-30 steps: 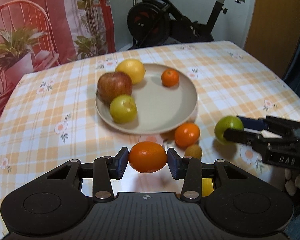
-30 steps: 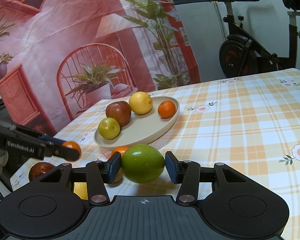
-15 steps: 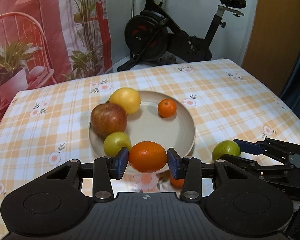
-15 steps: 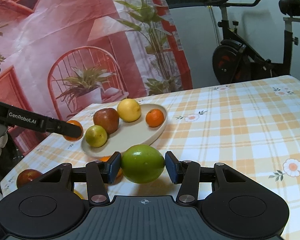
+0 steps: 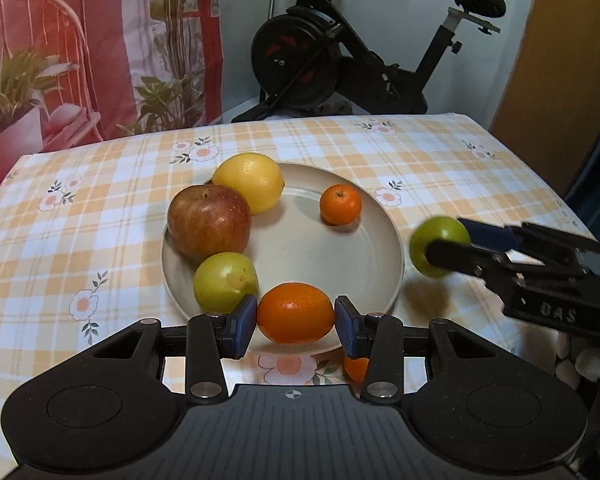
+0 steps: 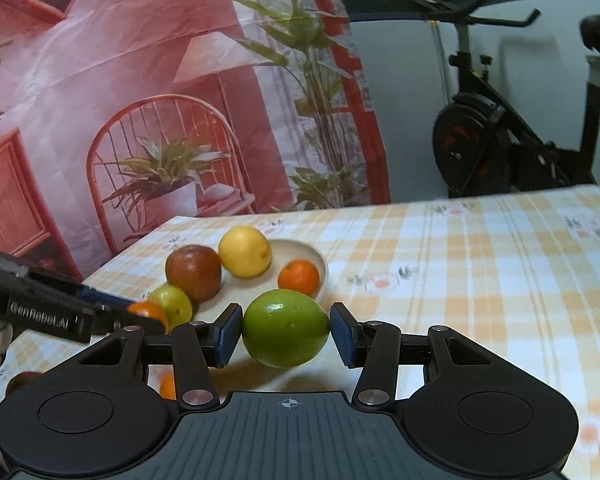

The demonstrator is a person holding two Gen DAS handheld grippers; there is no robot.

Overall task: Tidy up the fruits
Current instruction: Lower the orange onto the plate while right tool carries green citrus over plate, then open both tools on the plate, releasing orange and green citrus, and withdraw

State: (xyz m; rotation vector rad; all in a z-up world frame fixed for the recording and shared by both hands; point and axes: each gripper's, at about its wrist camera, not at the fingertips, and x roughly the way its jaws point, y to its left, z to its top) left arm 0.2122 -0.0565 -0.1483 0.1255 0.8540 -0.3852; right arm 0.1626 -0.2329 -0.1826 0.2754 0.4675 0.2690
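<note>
My left gripper (image 5: 295, 321) is shut on an orange (image 5: 295, 313) and holds it above the near rim of the beige plate (image 5: 364, 248). On that plate lie a red apple (image 5: 209, 220), a lemon (image 5: 249, 181), a yellow-green fruit (image 5: 225, 280) and a small tangerine (image 5: 340, 204). My right gripper (image 6: 285, 334) is shut on a green lime (image 6: 285, 327), which hangs just right of the plate (image 6: 318, 258); in the left wrist view the same lime (image 5: 436, 244) shows beside the rim. The left gripper's orange (image 6: 148, 312) appears at the left of the right wrist view.
A checked floral tablecloth (image 5: 440, 168) covers the table. Another small orange (image 5: 356, 368) lies on the cloth under my left gripper. A reddish fruit (image 6: 22, 380) sits near the table's left edge. An exercise bike (image 5: 340, 60) stands behind the table, with a printed backdrop (image 6: 140, 80) beside it.
Both grippers have moved toward the plate with their fruit. The orange now hangs over the plate's near rim, and the lime has come up close to the plate's right side.
</note>
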